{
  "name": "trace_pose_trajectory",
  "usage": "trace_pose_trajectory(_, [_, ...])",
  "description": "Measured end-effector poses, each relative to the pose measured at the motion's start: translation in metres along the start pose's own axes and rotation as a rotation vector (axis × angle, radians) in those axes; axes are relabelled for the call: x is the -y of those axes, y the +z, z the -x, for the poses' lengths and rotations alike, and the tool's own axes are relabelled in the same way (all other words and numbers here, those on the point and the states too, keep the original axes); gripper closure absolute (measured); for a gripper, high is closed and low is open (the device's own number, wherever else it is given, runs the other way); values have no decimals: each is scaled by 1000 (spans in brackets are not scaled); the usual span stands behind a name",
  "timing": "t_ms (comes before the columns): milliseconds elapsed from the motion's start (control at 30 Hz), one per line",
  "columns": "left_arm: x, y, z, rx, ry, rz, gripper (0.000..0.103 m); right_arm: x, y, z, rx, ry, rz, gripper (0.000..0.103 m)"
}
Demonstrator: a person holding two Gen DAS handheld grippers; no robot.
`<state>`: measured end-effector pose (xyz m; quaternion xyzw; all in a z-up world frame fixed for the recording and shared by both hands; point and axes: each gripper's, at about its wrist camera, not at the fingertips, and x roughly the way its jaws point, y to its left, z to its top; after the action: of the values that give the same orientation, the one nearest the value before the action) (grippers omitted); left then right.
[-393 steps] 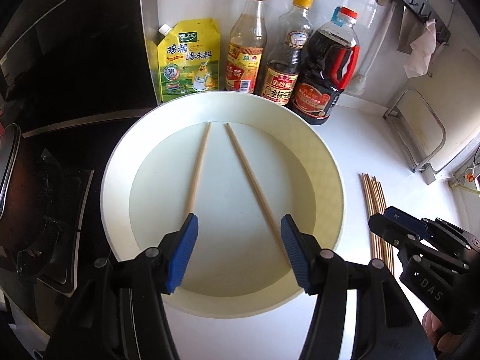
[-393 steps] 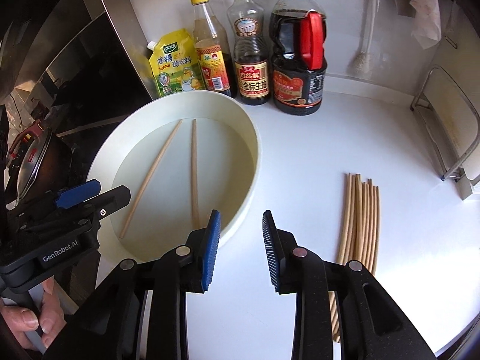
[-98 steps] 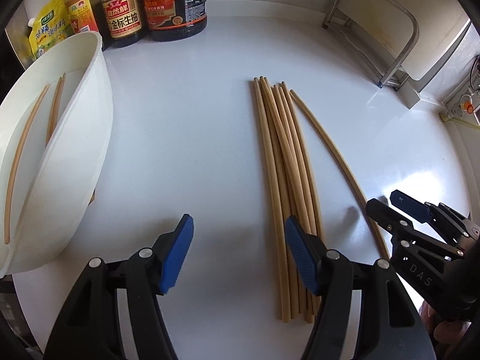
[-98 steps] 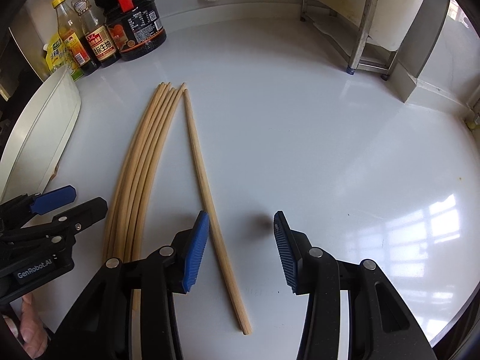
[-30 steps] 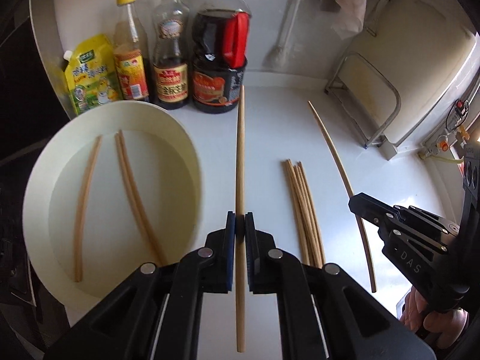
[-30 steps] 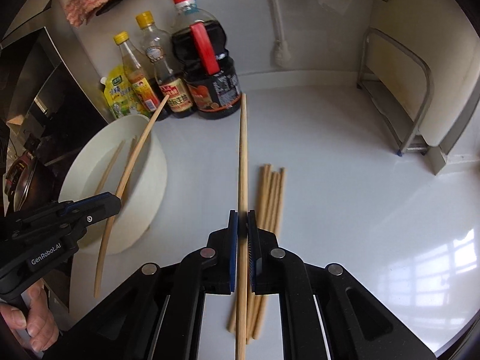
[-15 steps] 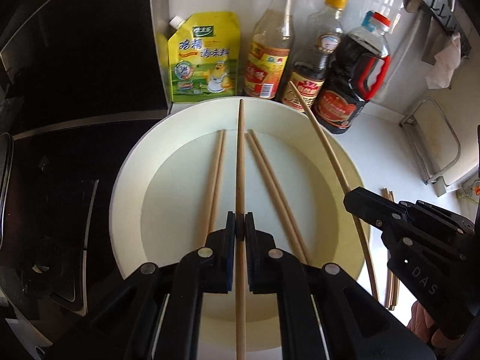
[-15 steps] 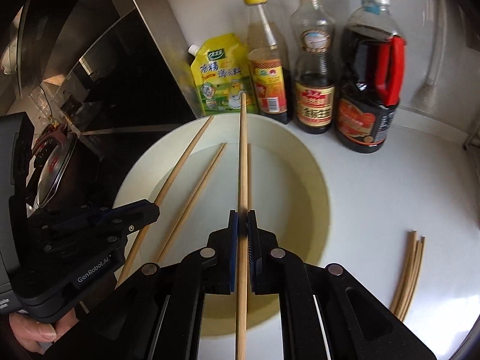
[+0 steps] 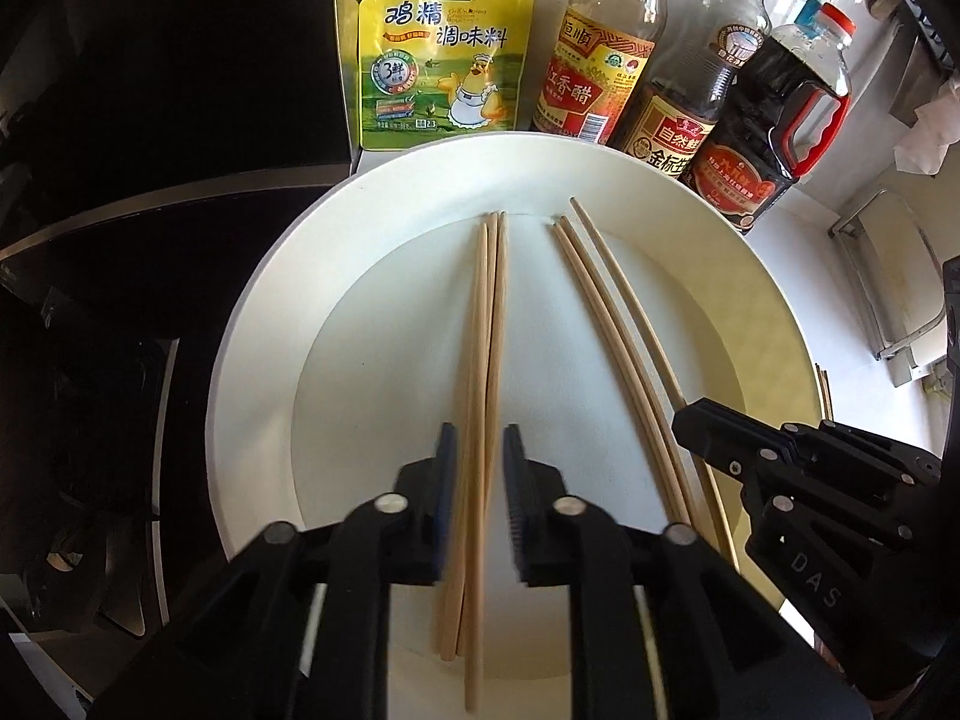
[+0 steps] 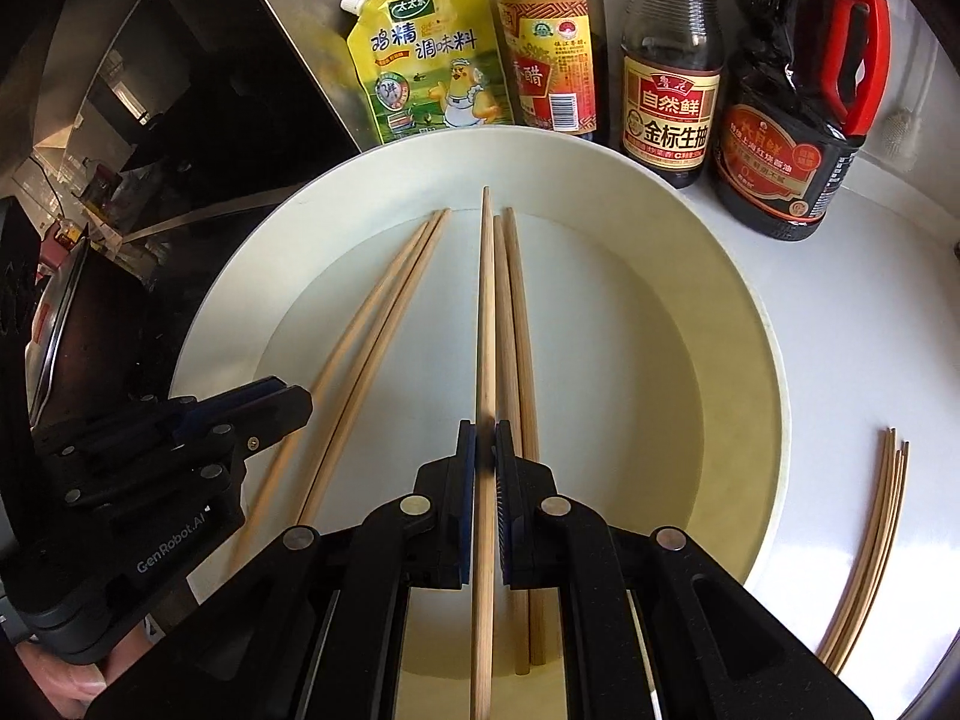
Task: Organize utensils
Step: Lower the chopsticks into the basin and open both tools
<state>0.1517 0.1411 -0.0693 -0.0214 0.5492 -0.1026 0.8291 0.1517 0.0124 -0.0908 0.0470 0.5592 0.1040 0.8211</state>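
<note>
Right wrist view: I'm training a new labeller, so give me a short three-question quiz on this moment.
1. True or false: the right gripper is clamped on a chopstick.
2. Fill in: ___ bottles stand behind the bowl.
3. The loose bundle of chopsticks lies: A inside the bowl; B on the counter beside it; C atop the bottles.
Key: 1 true; 2 three; 3 B.
</note>
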Motion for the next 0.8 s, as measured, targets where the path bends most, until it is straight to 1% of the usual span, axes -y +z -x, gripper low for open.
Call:
trace_pose_trajectory(33, [0, 0, 1, 11, 1, 3, 64, 0, -1, 1, 0, -1, -3, 96])
trace_pose_trajectory(67, [-1, 1, 2, 20, 0, 5, 61, 1, -1, 1, 3, -5, -7, 96])
trace_pose_trajectory(100, [-1, 2, 3, 23, -1, 6, 61, 3, -1, 3, 11, -9, -12, 95])
trace_pose_trajectory(133, [-1, 2, 3, 24, 1, 6, 60, 4, -1, 5, 18, -13, -14, 90])
trace_pose_trajectory(200, [-3, 3, 5, 30, 3, 8, 60, 5, -1, 9, 36, -25, -11, 85])
trace_pose_trajectory(367, [-8, 0, 12, 42, 9, 21, 58, 4, -5, 17, 49, -36, 0, 85])
trace_pose_trajectory(467, [-9, -4, 18, 52, 10, 25, 55, 2, -9, 22, 52, -39, 4, 82])
trace_pose_trajectory(667, [-6, -17, 33, 73, 12, 27, 54, -1, -22, 36, 74, -39, 10, 81])
trace_pose_trajectory(800, [-5, -25, 43, 88, 16, 32, 54, 0, -33, 47, 94, -33, 4, 78])
